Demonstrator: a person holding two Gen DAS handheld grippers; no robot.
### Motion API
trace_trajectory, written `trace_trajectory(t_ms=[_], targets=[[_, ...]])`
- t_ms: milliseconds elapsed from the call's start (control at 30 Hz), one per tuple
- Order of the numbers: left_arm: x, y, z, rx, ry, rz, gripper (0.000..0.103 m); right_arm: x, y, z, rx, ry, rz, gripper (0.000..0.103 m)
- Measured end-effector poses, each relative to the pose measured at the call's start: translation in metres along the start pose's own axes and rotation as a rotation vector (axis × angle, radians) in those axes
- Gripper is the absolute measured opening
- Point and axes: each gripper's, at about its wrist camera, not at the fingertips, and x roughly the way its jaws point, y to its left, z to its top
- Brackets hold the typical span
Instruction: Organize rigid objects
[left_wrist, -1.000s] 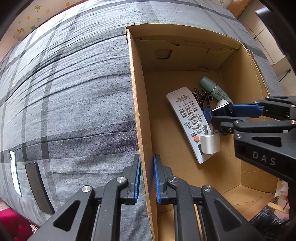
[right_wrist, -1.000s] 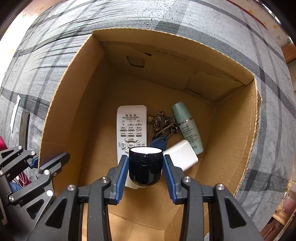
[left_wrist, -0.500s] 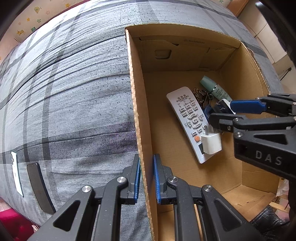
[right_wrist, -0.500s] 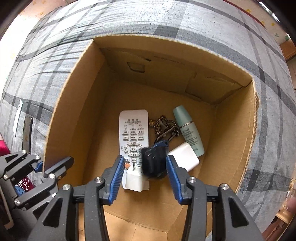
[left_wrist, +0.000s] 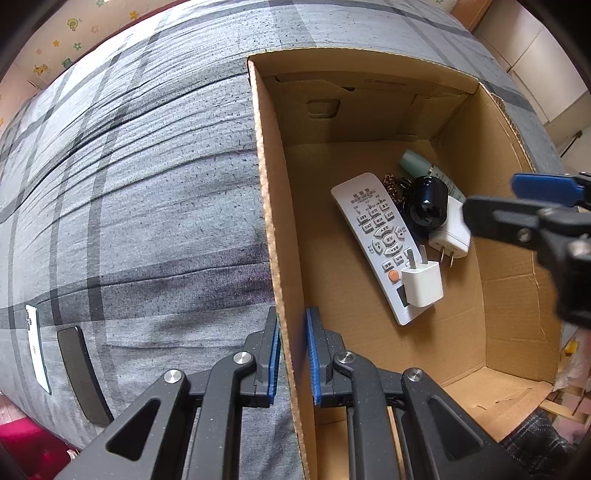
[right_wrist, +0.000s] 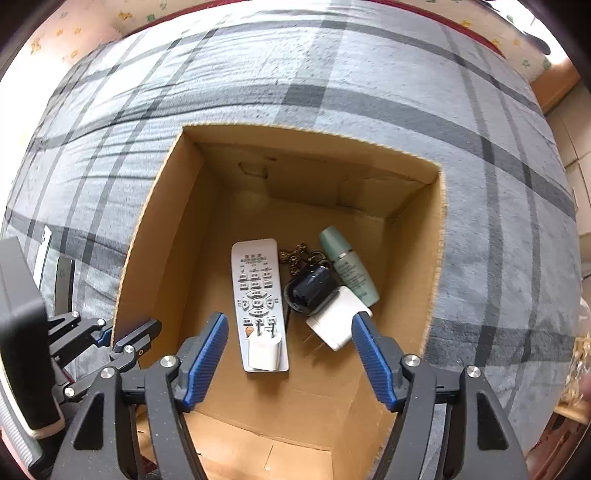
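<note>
An open cardboard box (right_wrist: 155, 236) stands on a grey plaid bedspread. Inside lie a white remote (right_wrist: 255, 291), a small white charger (right_wrist: 263, 352) on its lower end, a larger white plug (right_wrist: 338, 321), a dark blue jar (right_wrist: 308, 290) on its side, a pale green bottle (right_wrist: 347, 264) and a key chain (right_wrist: 295, 256). My left gripper (left_wrist: 291, 363) is shut on the box's left wall (left_wrist: 271, 206). My right gripper (right_wrist: 290, 356) is open and empty, raised above the box; it also shows at the right of the left wrist view (left_wrist: 524, 203).
A white phone (left_wrist: 37, 350) and a black phone (left_wrist: 79, 373) lie on the bedspread (left_wrist: 129, 184) left of the box. Both also show in the right wrist view, the white phone (right_wrist: 43, 254) and the black phone (right_wrist: 63, 284). A box flap (left_wrist: 498, 398) lies open at the near side.
My right gripper opened and let go of the dark blue jar, which dropped into the box onto the keys and plug. The gripper then rose and drew back. The left gripper has not moved.
</note>
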Motion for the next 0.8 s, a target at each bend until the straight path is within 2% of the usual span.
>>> trace_trajectory(t_ms=[200, 400, 733, 767, 800], targets=[[-0.003, -0.004, -0.002, 0.011, -0.007, 0.011, 0.014, -0.022, -0.007, -0.008, 0.046, -0.041, -0.012, 0.083], [-0.005, -0.005, -0.003, 0.01, -0.014, 0.021, 0.014, -0.041, -0.014, -0.018, 0.077, -0.098, -0.012, 0.102], [-0.006, -0.011, -0.003, 0.018, -0.004, 0.051, 0.015, -0.054, -0.021, -0.03, 0.1, -0.137, -0.016, 0.103], [-0.007, -0.012, -0.003, 0.018, -0.002, 0.055, 0.016, -0.055, -0.021, -0.031, 0.102, -0.14, -0.015, 0.103], [-0.009, -0.012, -0.003, 0.021, -0.006, 0.064, 0.023, -0.057, -0.022, -0.033, 0.106, -0.146, -0.017, 0.103]])
